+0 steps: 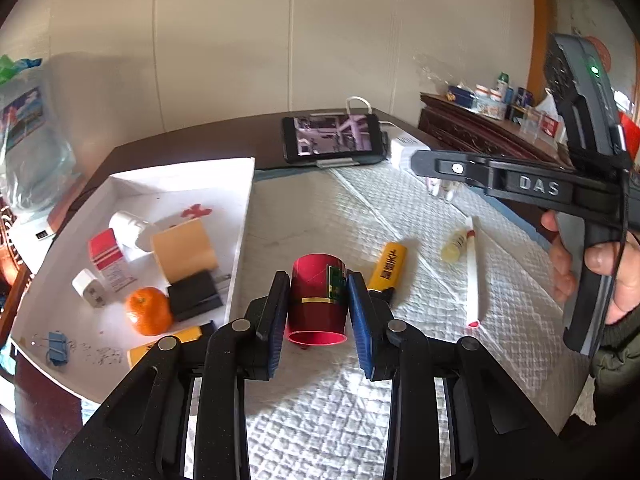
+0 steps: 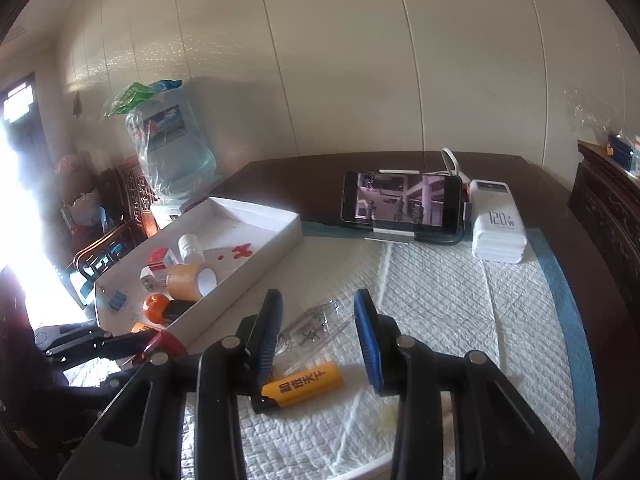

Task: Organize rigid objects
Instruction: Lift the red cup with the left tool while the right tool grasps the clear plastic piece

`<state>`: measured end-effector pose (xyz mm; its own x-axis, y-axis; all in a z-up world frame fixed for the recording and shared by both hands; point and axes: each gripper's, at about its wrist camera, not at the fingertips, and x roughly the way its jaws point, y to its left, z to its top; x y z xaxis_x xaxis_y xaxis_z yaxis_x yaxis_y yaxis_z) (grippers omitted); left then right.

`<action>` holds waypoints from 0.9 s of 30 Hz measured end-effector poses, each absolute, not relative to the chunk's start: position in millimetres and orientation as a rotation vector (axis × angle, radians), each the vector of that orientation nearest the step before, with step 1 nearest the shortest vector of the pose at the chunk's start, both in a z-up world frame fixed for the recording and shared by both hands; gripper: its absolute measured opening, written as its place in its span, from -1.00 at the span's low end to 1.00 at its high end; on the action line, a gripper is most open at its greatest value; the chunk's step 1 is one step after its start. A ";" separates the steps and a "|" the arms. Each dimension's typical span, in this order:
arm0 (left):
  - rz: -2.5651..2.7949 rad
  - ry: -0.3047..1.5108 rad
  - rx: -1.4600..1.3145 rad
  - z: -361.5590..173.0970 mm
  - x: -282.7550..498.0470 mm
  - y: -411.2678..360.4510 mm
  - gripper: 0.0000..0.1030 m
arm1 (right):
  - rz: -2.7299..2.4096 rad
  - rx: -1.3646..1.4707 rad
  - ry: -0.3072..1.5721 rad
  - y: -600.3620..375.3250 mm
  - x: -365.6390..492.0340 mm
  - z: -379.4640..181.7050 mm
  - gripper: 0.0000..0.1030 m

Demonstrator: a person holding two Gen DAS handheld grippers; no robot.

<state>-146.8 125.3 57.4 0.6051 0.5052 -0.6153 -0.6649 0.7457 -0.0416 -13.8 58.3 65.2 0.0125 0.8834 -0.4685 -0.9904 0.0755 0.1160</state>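
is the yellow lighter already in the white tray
No, the yellow lighter lies on the quilted mat, outside the white tray, just right of the red cup gripped by the left gripper.

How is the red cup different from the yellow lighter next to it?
The red cup is a wide open tube between the left gripper's pads; the yellow lighter is slim, closed and lies free on the white mat. The cup has a gold band, the lighter black lettering. Both lie on their sides outside the white tray.
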 end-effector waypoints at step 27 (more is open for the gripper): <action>0.879 0.490 -0.348 65.0 -210.9 151.1 -0.44 | 1.599 -0.399 0.442 78.1 -74.0 64.9 -0.29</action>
<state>-210.9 151.1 65.0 0.5399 0.6443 -0.5417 -0.7993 0.5942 -0.0899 -74.0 78.1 64.9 -0.0734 0.8596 -0.5056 -0.9973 -0.0592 0.0441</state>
